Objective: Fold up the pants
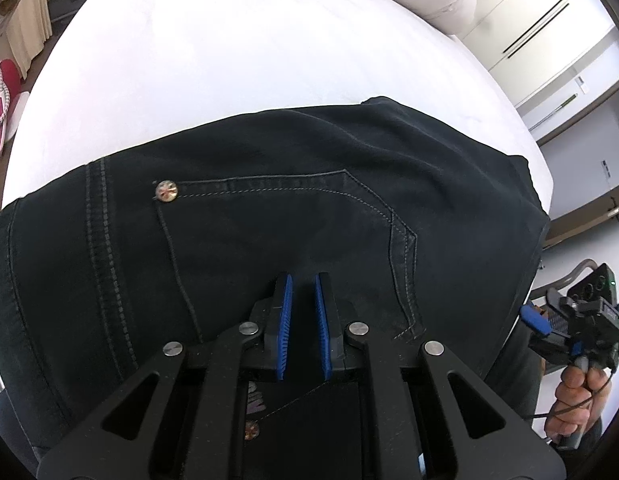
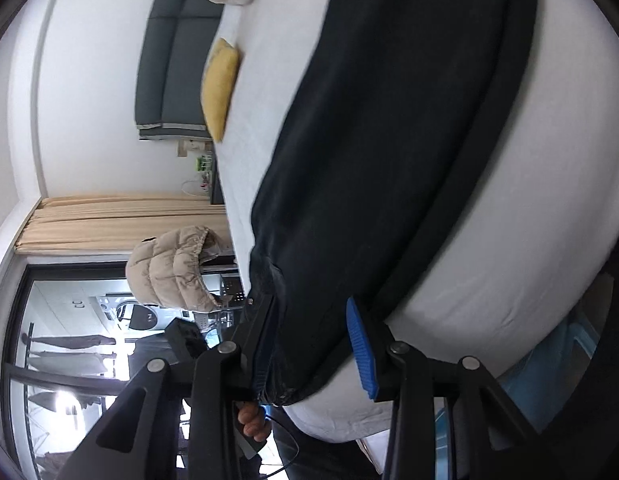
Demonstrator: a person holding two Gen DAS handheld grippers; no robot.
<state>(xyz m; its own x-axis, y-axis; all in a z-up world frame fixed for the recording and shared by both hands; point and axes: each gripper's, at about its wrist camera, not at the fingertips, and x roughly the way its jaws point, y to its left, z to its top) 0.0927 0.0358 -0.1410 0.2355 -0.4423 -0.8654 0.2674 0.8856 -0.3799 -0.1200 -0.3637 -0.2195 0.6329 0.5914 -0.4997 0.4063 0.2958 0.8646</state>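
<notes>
Pants (image 1: 293, 200), dark denim, lie flat across the near edge of the white bed (image 1: 237, 60), their back pocket and a metal rivet (image 1: 166, 191) just ahead of the left gripper (image 1: 303, 320). Its blue-padded fingers (image 1: 284, 320) stand slightly apart, nothing between them, hovering over the pocket. The right gripper (image 2: 309, 344) has its fingers (image 2: 361, 348) spread wide around the pants' end at the mattress edge, cloth lying between them, unpinched.

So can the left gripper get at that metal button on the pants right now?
Probably yes. The left gripper hovers over the pants, and the button lies uncovered ahead to its left, with only flat fabric between.
</notes>
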